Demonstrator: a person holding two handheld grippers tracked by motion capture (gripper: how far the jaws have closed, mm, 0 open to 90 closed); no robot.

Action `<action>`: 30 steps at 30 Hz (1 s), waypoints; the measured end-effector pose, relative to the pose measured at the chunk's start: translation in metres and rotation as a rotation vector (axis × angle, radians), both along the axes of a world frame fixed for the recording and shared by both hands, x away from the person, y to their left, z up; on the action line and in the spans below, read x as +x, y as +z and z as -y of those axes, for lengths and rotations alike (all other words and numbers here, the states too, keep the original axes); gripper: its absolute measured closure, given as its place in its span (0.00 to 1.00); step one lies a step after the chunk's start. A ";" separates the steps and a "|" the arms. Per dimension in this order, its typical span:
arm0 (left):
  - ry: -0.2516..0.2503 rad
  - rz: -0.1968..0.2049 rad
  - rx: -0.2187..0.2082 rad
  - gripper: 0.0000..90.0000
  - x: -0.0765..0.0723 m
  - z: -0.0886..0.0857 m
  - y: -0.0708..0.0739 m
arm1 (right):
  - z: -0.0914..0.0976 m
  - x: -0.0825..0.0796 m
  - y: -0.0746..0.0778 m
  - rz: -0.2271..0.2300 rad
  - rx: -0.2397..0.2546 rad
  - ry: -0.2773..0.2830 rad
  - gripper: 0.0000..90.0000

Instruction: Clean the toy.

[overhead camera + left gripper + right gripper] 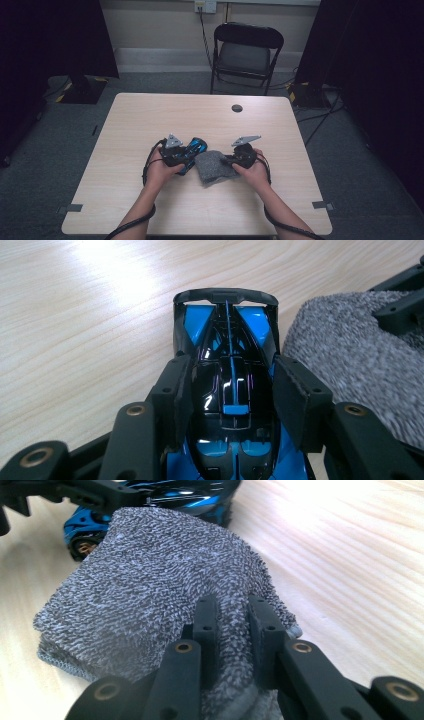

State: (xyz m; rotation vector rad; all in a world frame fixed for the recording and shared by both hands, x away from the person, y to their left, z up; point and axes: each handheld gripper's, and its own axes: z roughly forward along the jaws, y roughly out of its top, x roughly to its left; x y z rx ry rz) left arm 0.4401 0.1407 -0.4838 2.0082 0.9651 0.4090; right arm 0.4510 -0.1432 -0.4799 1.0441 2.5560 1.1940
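I had the left gripper (186, 156) clamped on the blue-and-black toy car (227, 390), one of its fingers (172, 390) pressed against each side of the body, the car resting on the wooden surface (210, 120) near its middle. My right gripper (235, 617) was pinched tight on a fold of the grey cloth (150, 590), which lay just beside the car and touched it.

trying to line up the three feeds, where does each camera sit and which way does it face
High view: above the person's side, looking forward and down on the table; forearms, left gripper and right gripper show.
Left gripper view: rides that gripper, jaws clamping the toy car.
Right gripper view: along jaws pinching the grey cloth.
Shared: car and cloth appear in all.
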 end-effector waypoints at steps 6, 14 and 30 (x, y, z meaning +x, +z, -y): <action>-0.001 0.001 0.001 0.56 0.000 0.000 0.000 | 0.004 0.006 0.001 0.001 -0.009 -0.023 0.86; 0.000 -0.002 -0.006 0.56 0.000 0.000 0.000 | 0.005 0.012 0.003 0.006 -0.032 -0.037 0.86; 0.000 0.000 -0.004 0.56 0.000 0.000 0.000 | 0.024 0.016 0.005 0.022 -0.035 -0.116 0.86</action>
